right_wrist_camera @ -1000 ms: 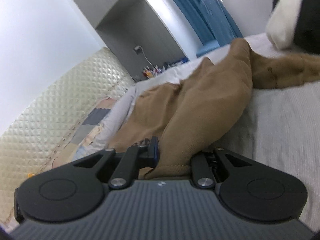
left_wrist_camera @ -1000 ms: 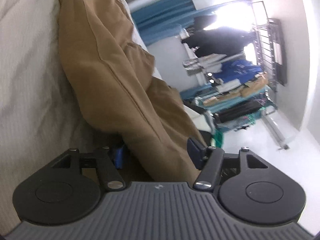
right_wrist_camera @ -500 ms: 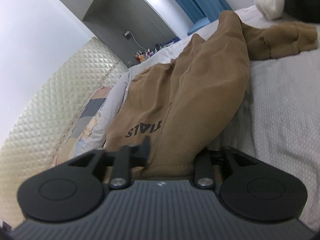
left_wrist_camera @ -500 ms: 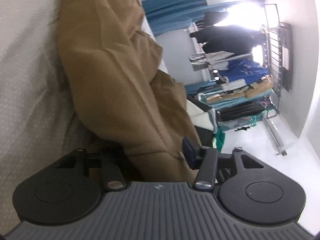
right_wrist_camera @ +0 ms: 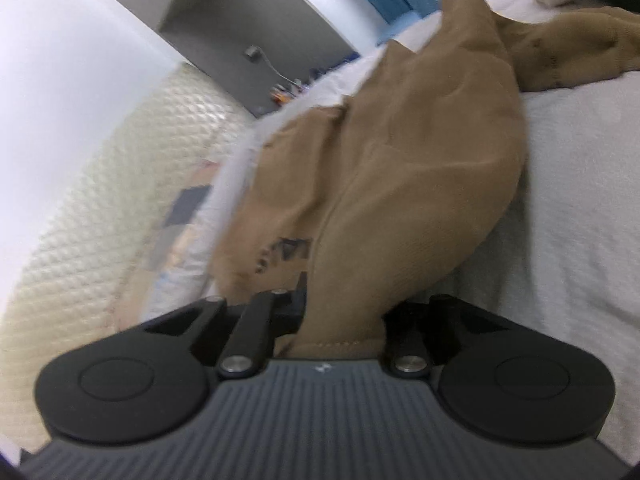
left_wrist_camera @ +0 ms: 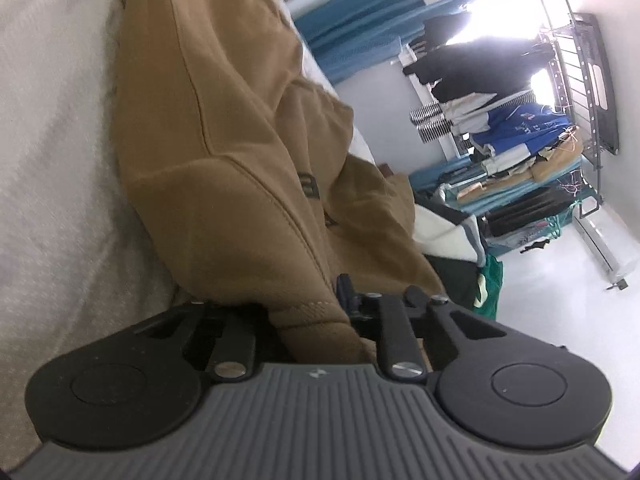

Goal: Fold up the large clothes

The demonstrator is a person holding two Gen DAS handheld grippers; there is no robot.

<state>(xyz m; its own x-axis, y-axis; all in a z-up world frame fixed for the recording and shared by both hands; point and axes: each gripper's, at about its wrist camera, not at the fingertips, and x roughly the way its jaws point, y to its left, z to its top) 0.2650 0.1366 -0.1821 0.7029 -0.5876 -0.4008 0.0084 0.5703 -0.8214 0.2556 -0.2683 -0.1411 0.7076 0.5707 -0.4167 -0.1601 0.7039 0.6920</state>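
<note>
Both grippers, left gripper (left_wrist_camera: 304,312) and right gripper (right_wrist_camera: 344,320), have just closed, fingers clamped on the brown sweatshirt's (left_wrist_camera: 224,168) hem over the bed (left_wrist_camera: 48,160).

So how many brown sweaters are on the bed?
1. The brown sweater lies bunched on the bed, its hem pinched by the left gripper and the right gripper. More could be hidden in folds.

The brown sweatshirt (left_wrist_camera: 224,152) swallows the tips of the left tongs (left_wrist_camera: 304,304) and the right tongs (right_wrist_camera: 344,312). Motion blur smears the quilted headboard (right_wrist_camera: 120,184), and the sweatshirt's dark lettering (right_wrist_camera: 286,250) is unreadable.
</note>
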